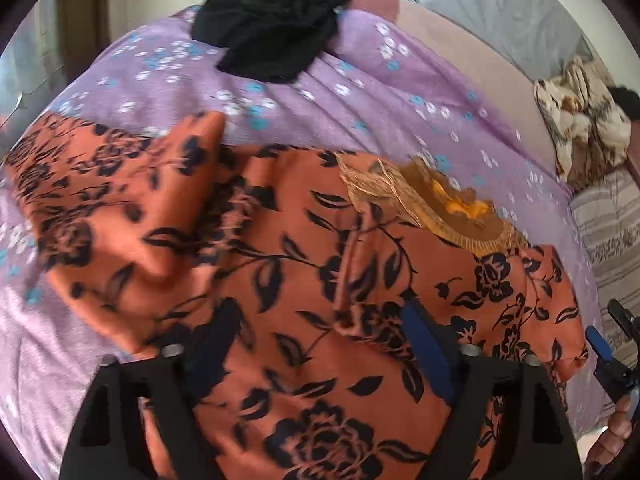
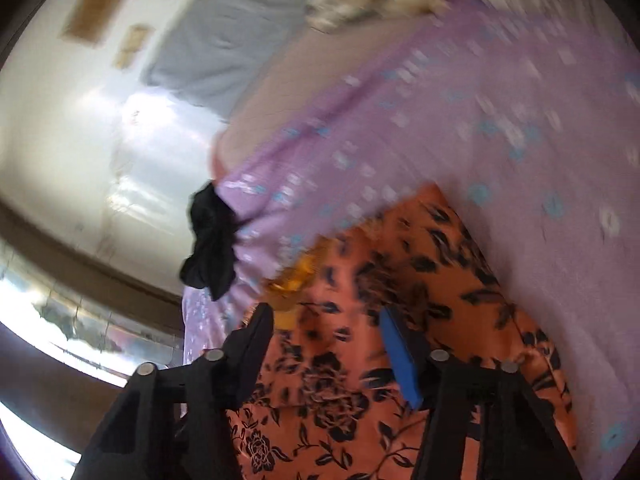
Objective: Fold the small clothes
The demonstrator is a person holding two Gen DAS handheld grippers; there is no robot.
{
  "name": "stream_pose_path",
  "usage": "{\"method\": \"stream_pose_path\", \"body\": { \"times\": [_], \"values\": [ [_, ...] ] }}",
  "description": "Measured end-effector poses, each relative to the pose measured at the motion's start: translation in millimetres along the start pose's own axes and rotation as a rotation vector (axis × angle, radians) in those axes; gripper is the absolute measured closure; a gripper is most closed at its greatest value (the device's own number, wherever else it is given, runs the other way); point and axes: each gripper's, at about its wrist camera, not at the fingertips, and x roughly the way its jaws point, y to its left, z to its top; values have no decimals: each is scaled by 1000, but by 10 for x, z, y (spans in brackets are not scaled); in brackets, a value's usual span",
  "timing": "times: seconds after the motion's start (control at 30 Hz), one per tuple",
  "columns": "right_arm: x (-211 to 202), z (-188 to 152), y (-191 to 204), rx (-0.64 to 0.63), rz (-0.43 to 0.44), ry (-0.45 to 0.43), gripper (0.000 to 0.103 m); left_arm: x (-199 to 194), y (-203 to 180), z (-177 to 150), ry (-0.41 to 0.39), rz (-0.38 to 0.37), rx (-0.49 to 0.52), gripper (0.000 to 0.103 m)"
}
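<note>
Orange cloth with a black flower print, a small dress (image 1: 280, 280) with a gold embroidered neckline (image 1: 432, 204), lies spread and rumpled on the bed's lilac flowered sheet (image 1: 280, 104). A crumpled black garment (image 1: 272, 28) sits further up the sheet, well apart from it.

The left hand-held gripper (image 1: 320, 344) hangs over the middle of the dress, its jaws standing apart with the cloth below and between them; nothing looks pinched. The right hand-held gripper (image 2: 324, 344) is low over the neckline end of the same dress, jaws also apart. That view is smeared, and I cannot make out any cloth caught in them.

By my reading, this is the start of a fold: the dress is laid out but not smoothed, and both tools are placed to take hold. The next move likely calls for each to close on an edge or corner, on a single layer, then lift and carry it across together so the fabric folds evenly, not bunched.
</note>
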Motion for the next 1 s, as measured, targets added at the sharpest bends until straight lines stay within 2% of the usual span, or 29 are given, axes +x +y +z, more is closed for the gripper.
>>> {"method": "stream_pose_path", "body": {
  "times": [0.1, 0.13, 0.2, 0.23, 0.3, 0.33, 0.37, 0.5, 0.53, 0.6, 0.7, 0.87, 1.0],
  "values": [
    [124, 57, -17, 9, -41, 24, 49, 197, -134, -25, 57, -7, 41, 50],
    [143, 77, -21, 6, -51, 22, 50, 246, -149, -40, 70, -12, 46, 61],
    [160, 133, -52, 16, -66, 13, 53, 266, -218, -51, 63, -15, 69, 68],
    [180, 141, -76, 33, -71, 9, 55, 253, -260, -56, 56, -33, 86, 76],
    [120, 176, -195, 70, -83, 8, 58, 215, -323, -60, 36, -61, 107, 78],
    [104, 186, -237, 88, -90, 12, 60, 187, -347, -64, 14, -76, 117, 87],
    [127, 197, -302, 115, -105, 25, 60, 164, -357, -68, 1, -92, 122, 91],
    [325, 162, -526, 208, -163, 118, 60, 40, -301, -50, -35, -136, 98, 93],
    [378, 140, -588, 239, -166, 139, 63, 1, -269, -39, -48, -137, 89, 94],
    [378, 136, -624, 256, -164, 131, 64, -89, -176, -9, -71, -132, 62, 95],
    [369, 121, -635, 254, -161, 126, 62, -167, -40, 32, -64, -132, 22, 95],
    [367, 102, -611, 249, -169, 121, 62, -453, 194, 14, -100, -80, 15, 95],
    [362, 106, -565, 222, -193, 118, 62, -487, 421, 21, -88, 41, -11, 99]
  ]
}}
